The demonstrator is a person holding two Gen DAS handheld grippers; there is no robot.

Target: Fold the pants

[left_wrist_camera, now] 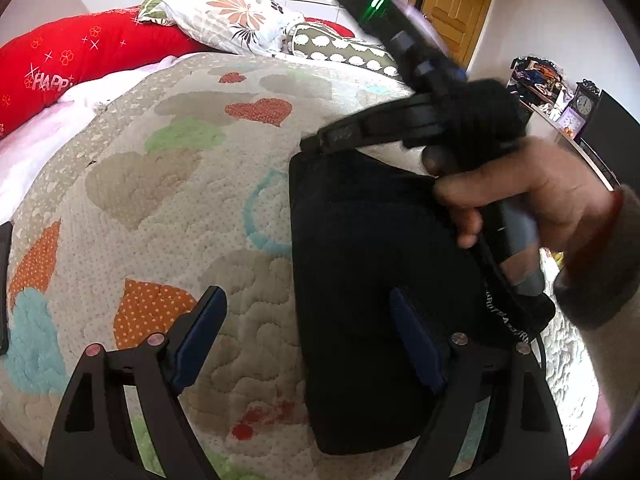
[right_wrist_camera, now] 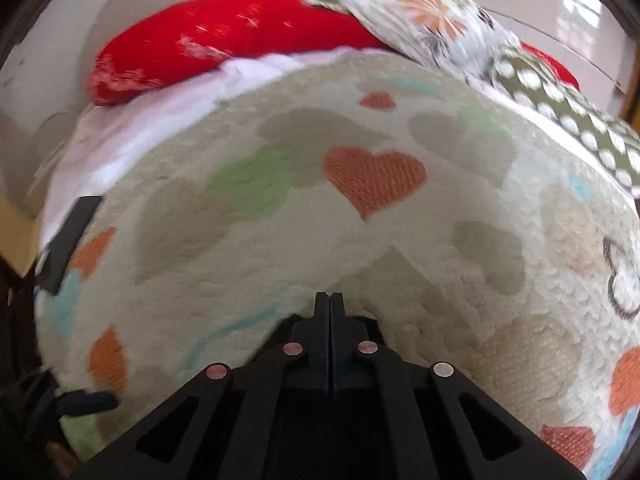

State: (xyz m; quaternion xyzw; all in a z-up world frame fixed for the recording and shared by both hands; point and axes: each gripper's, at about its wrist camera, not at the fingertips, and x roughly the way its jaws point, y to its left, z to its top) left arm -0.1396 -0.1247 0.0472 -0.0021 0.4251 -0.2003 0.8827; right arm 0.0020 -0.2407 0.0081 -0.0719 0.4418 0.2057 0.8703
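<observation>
The black pants (left_wrist_camera: 372, 280) lie folded into a thick rectangle on the heart-patterned bed quilt (left_wrist_camera: 160, 184). My left gripper (left_wrist_camera: 308, 320) is open, its right finger over the pants' near part and its left finger over the quilt. My right gripper (left_wrist_camera: 316, 142) shows in the left wrist view at the pants' far left corner, held by a hand. In its own view the right gripper (right_wrist_camera: 329, 300) has its jaws closed together over the quilt (right_wrist_camera: 360, 240); dark cloth lies under its fingers, and I cannot tell if any is pinched.
A red pillow (left_wrist_camera: 80, 64), a floral pillow (left_wrist_camera: 228, 20) and a polka-dot pillow (left_wrist_camera: 344, 46) lie at the bed's far end. A shelf with a clock (left_wrist_camera: 584, 106) stands at the right, a wooden door (left_wrist_camera: 456, 12) behind.
</observation>
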